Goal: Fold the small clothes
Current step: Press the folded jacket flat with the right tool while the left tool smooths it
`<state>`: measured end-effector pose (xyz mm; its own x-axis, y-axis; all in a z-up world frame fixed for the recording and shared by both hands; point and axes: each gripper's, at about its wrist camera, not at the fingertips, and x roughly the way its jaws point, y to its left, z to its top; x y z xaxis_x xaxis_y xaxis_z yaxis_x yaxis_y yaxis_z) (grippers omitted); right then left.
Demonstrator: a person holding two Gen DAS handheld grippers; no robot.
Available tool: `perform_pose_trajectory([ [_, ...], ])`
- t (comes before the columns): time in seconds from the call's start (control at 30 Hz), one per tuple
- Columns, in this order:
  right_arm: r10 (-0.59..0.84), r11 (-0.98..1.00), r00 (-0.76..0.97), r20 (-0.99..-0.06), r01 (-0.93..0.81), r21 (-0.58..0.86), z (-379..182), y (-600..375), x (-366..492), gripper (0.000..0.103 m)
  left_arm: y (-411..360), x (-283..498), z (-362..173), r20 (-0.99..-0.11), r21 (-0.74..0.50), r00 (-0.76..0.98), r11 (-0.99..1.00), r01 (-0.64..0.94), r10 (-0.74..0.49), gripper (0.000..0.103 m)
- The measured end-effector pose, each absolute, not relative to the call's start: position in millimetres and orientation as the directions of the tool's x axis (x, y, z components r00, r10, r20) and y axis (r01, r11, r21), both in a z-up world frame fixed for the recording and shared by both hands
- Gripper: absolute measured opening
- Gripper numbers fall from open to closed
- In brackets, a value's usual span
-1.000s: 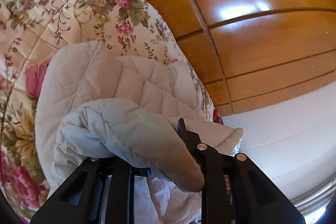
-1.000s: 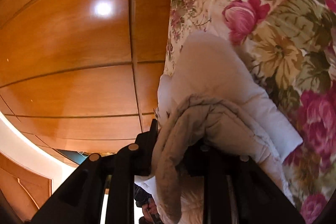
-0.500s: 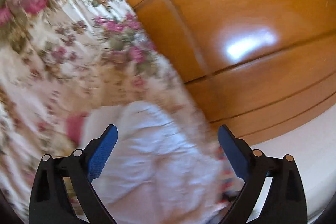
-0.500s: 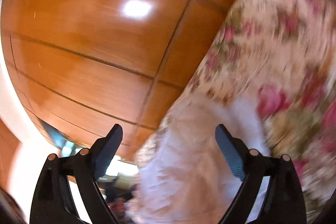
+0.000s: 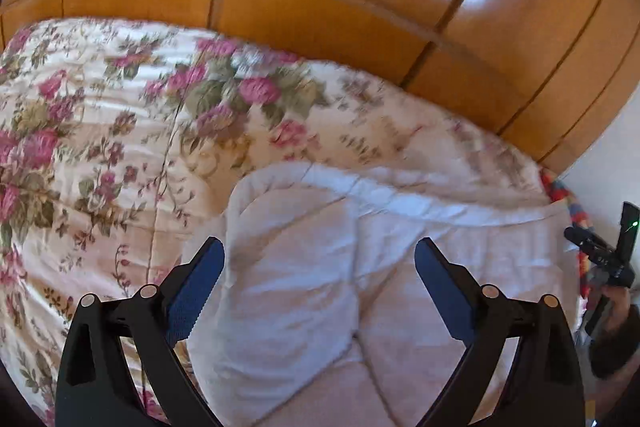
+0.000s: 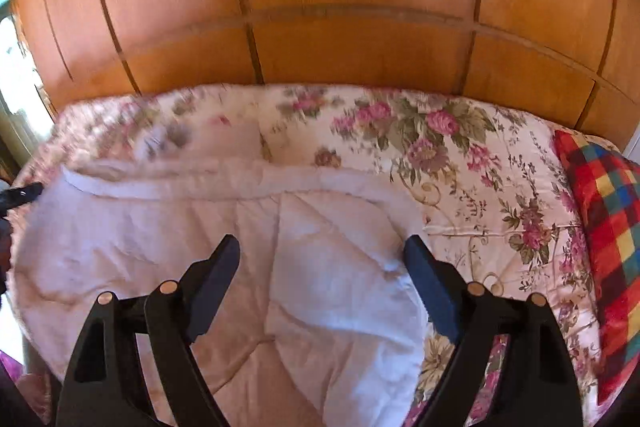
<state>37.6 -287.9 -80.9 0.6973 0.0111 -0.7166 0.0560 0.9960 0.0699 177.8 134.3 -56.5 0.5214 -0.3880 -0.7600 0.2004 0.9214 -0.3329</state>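
Note:
A pale cream quilted garment [image 5: 360, 287] lies spread on the floral bedspread [image 5: 100, 131], with a sleeve folded over its body on each side. My left gripper [image 5: 319, 287] is open and empty, hovering above the garment's left folded sleeve [image 5: 288, 267]. In the right wrist view the same garment [image 6: 224, 239] fills the lower middle. My right gripper [image 6: 322, 279] is open and empty above the right folded sleeve [image 6: 344, 267]. The right gripper's body shows at the right edge of the left wrist view [image 5: 608, 255].
A wooden panelled wardrobe [image 6: 320, 27] stands right behind the bed. A red checked blanket [image 6: 604, 227] lies at the bed's right end. The floral bedspread [image 6: 460, 155] lies bare to the right of the garment and to its left in the left wrist view.
Both grippers held bunched parts of the garment one second ago. They let go, opened and pulled back; the garment now lies flat on the bed with its sleeves folded in.

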Motion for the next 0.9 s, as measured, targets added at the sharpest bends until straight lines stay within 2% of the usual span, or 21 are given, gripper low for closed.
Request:
perform_pose_trajectory([
  [0.03, -0.009, 0.996, 0.682, -0.731, 0.073, 0.056, -89, -287, 41, 0.053, 136, 180, -62, -0.764, -0.347, 0.512, 0.920, 0.184, -0.391, 0.083],
  [0.07, -0.029, 0.995, 0.671, -0.741, 0.091, 0.043, -95, -287, 44, 0.041, 137, 182, -69, -0.771, -0.352, 0.505, 0.921, 0.168, -0.387, 0.057],
  [0.1, -0.038, 0.994, 0.668, -0.743, 0.101, 0.040, -100, -286, 43, 0.038, 135, 183, -77, -0.789, -0.336, 0.494, 0.930, 0.151, -0.365, 0.046],
  [0.17, -0.064, 0.993, 0.684, -0.726, 0.119, 0.025, -102, -283, 37, 0.017, 133, 182, -86, -0.789, -0.345, 0.487, 0.926, 0.151, -0.373, 0.031],
  [0.2, -0.068, 0.992, 0.697, -0.714, 0.125, 0.027, -100, -282, 33, 0.013, 133, 179, -86, -0.783, -0.343, 0.497, 0.926, 0.156, -0.374, 0.028],
  [0.27, -0.064, 0.990, 0.727, -0.683, 0.133, 0.049, -87, -284, 19, 0.007, 134, 171, -78, -0.773, -0.320, 0.525, 0.934, 0.161, -0.355, 0.015],
  [0.43, -0.044, 0.979, 0.795, -0.606, 0.156, 0.133, -49, -293, 2, 0.006, 144, 158, -40, -0.688, -0.333, 0.636, 0.931, 0.150, -0.349, 0.010],
  [0.53, -0.072, 0.973, 0.802, -0.594, 0.188, 0.135, -44, -294, 15, 0.006, 135, 163, -31, -0.660, -0.311, 0.687, 0.943, 0.119, -0.304, 0.010],
  [0.73, -0.118, 0.960, 0.769, -0.628, 0.251, 0.127, -79, -303, 52, 0.006, 117, 192, -65, -0.715, -0.229, 0.675, 0.973, 0.020, -0.182, 0.010],
  [0.9, -0.142, 0.953, 0.731, -0.667, 0.282, 0.106, -113, -311, 72, 0.006, 109, 205, -93, -0.734, -0.171, 0.667, 0.985, 0.004, -0.130, 0.010],
])
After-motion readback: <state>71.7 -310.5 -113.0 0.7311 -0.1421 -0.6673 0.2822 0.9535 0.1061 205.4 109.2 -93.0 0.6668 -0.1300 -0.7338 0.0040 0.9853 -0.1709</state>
